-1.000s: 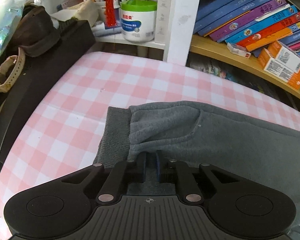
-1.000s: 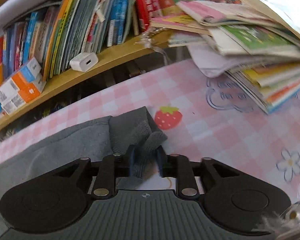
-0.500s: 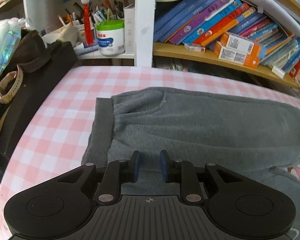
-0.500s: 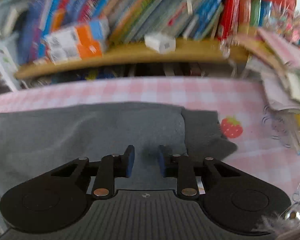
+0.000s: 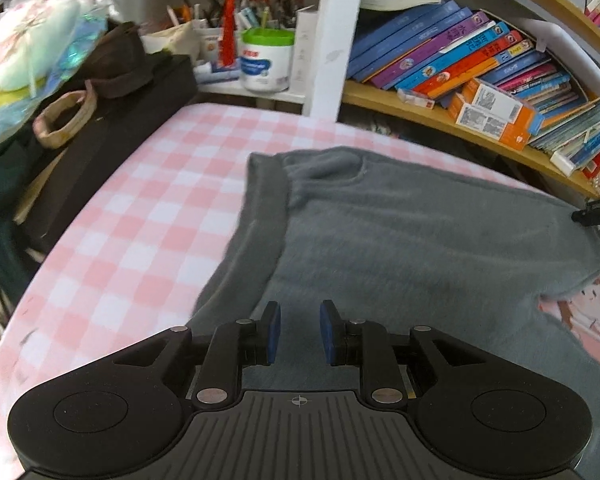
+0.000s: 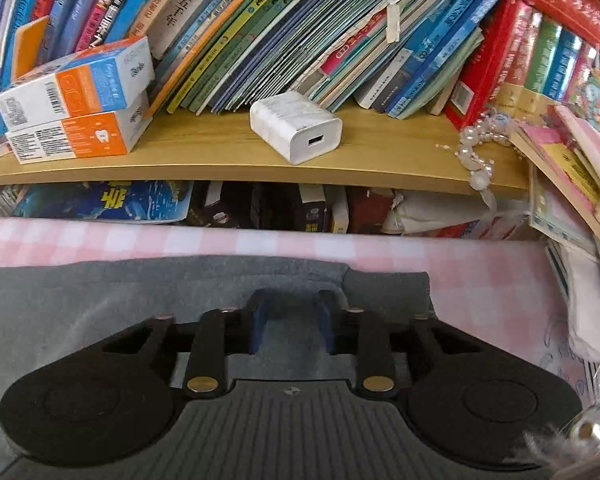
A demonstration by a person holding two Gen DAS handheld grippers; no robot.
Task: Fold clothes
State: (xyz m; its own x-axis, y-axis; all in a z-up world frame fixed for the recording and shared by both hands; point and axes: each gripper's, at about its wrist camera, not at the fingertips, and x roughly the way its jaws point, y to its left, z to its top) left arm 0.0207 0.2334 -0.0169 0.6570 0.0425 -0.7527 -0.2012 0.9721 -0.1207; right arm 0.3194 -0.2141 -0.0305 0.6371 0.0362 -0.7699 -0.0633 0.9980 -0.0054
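Grey sweatpants [image 5: 400, 232] lie folded lengthwise on the pink checked tablecloth [image 5: 148, 216], waistband to the left. My left gripper [image 5: 300, 330] is open and empty just above the near waist end. In the right wrist view the pants [image 6: 100, 300] end in a ribbed cuff [image 6: 388, 292]. My right gripper [image 6: 292, 320] is open and empty over the cuff end, close to the cloth. The tip of the right gripper shows at the far right of the left wrist view [image 5: 598, 216].
A wooden bookshelf [image 6: 220, 160] full of books runs along the back, with a white charger [image 6: 296, 126] and orange boxes [image 6: 76, 104]. A black case [image 5: 100, 152] with bags stands left. A white jar [image 5: 266, 62] sits behind. Stacked books [image 6: 572, 184] crowd the right.
Both grippers let go of the pants and opened. The lifted edge now lies flat, folded over. Both grippers pulled back and rose slightly.
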